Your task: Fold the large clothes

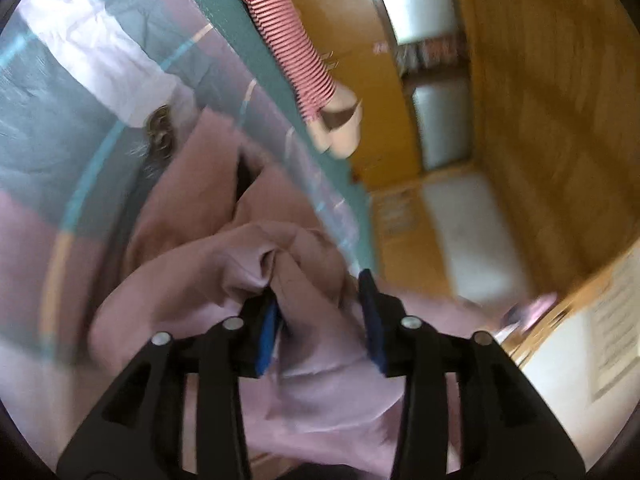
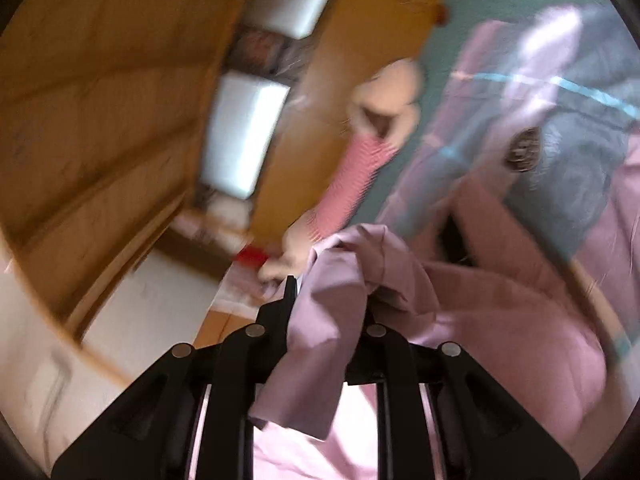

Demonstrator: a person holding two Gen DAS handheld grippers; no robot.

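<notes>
A large dusty-pink garment (image 1: 312,380) lies bunched on a bed and fills the lower half of both wrist views. My left gripper (image 1: 320,292) is shut on a thick fold of it, with cloth packed between the blue pads (image 1: 268,332). In the right wrist view, the pink garment (image 2: 500,320) rises in a lifted flap. My right gripper (image 2: 330,292) is shut on that flap, and the cloth drapes over and hides its right finger. Both views are tilted and blurred.
The bed has a striped pink, grey and teal cover (image 1: 60,140) with a green edge (image 1: 240,40). A white garment (image 1: 100,52) and a small brown curly object (image 1: 160,132) lie on it. A limb in a red-and-white striped sleeve (image 1: 296,52) lies along the edge. Beyond stand wooden panels (image 1: 520,120).
</notes>
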